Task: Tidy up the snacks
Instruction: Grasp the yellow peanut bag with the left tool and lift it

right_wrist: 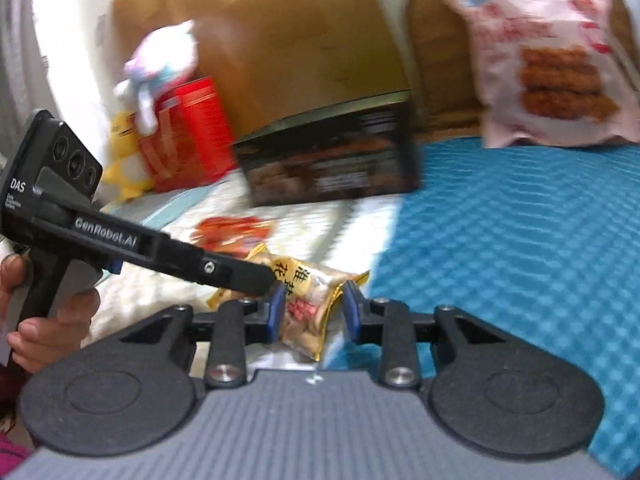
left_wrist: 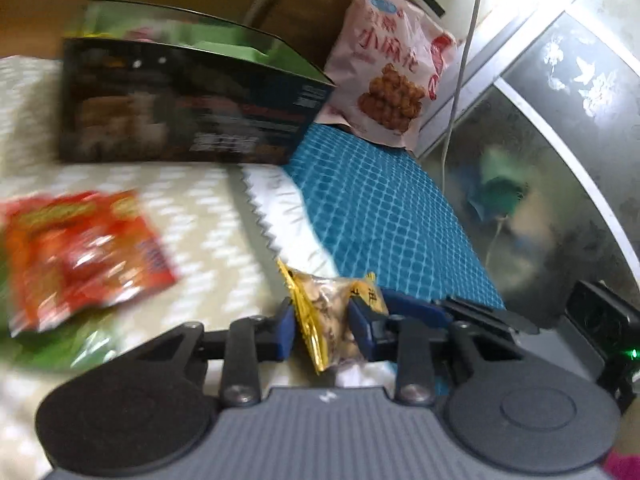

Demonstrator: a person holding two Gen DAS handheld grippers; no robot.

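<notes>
We grip one small peanut packet (left_wrist: 332, 312) with both the left claw (left_wrist: 322, 326) and the right claw (right_wrist: 314, 310), held above the bed, in front of the dark snack box (left_wrist: 188, 108).

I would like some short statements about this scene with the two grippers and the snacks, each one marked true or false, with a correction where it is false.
1. The left gripper is closed on a small peanut packet. True.
2. The right gripper is far from that packet. False: the same packet sits between its fingers, though a firm grip cannot be confirmed.
3. The dark open box lies on its side. False: it stands with the opening upward.
4. A pink snack bag leans upright at the far end of the blue checkered cloth. True.
5. A red snack packet lies flat on the pale cloth. True.
</notes>
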